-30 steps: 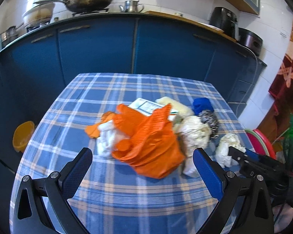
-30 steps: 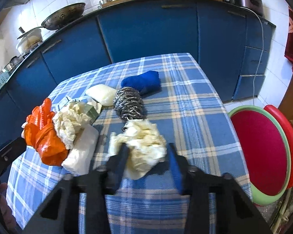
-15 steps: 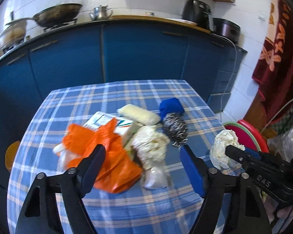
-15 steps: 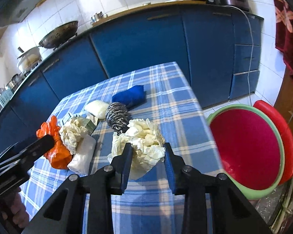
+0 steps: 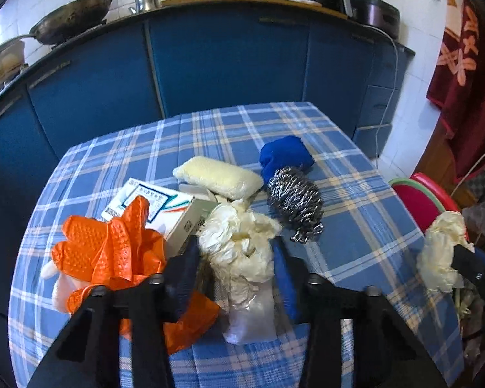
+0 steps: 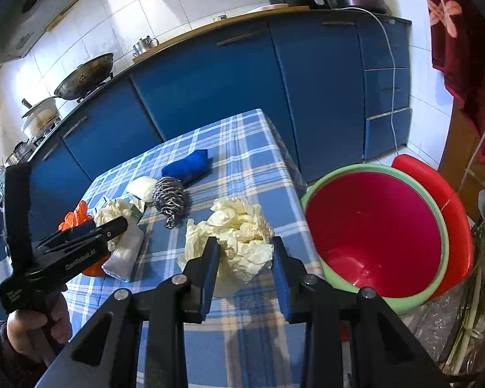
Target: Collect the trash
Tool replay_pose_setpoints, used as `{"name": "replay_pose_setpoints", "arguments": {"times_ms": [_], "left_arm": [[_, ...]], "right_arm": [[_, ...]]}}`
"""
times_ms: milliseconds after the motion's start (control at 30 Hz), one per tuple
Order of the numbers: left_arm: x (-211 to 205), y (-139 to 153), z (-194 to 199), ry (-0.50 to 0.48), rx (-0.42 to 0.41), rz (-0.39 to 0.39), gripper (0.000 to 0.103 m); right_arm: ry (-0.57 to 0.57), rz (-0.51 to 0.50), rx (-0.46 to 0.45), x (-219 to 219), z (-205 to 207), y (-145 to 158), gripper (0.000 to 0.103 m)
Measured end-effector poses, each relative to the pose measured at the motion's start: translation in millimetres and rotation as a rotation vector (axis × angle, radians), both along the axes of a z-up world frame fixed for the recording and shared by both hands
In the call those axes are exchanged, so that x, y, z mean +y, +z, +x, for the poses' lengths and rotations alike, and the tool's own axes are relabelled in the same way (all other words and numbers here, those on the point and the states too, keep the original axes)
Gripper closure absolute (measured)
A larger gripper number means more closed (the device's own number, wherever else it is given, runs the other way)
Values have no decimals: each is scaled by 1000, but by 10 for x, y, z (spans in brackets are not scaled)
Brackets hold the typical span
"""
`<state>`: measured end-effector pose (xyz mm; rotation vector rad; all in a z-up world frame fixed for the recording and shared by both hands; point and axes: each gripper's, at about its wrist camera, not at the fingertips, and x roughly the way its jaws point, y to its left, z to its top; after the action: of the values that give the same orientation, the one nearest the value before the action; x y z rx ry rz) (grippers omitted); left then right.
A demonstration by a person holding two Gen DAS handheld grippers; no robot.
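Two risks here. Right claw [image 6: 244, 260] is clamped on a crumpled cream glove wad [image 6: 232, 226], carried near the bench [image 6: 242, 333] edge beside the red bin [image 6: 371, 232]; the wad bulges out past the pads, so a loose fold could slip free short of the bin. Left claw [image 5: 237, 266] is closing around a second cream wad [image 5: 239, 242] lying on the bench; I'd say the pads aren't pressing yet. The orange glove [image 5: 113, 249] and white box [image 5: 165, 203] sit touching that wad, so the left finger could snag the glove and drag it along.
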<state>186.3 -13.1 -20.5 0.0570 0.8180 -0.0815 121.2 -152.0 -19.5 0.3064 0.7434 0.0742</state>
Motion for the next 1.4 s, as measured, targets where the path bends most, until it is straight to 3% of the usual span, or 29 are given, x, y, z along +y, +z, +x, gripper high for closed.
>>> {"name": "replay_pose_setpoints", "arguments": {"times_ms": [67,367,700,1067,1400], "left_arm": [[14,-10,-5,5,0,-9,68],[0,269,-205,-27,-83,-63,69],[-306,582,-337,-136,-132,-123,69],[-918,595,-196,-272,-100,-156,69],[-1600,384,-34,-384,-39,-134,69]], "right_arm": [[-5,4,1,-25,-19,-12,68],[-26,3,-26,-128,-117,23,68],[-102,-16,-63,-390,-233,132,68],[-225,-36,-54,-836,-298,96,68],[-311,-61,-14,-1174,-313,-82,68]]}}
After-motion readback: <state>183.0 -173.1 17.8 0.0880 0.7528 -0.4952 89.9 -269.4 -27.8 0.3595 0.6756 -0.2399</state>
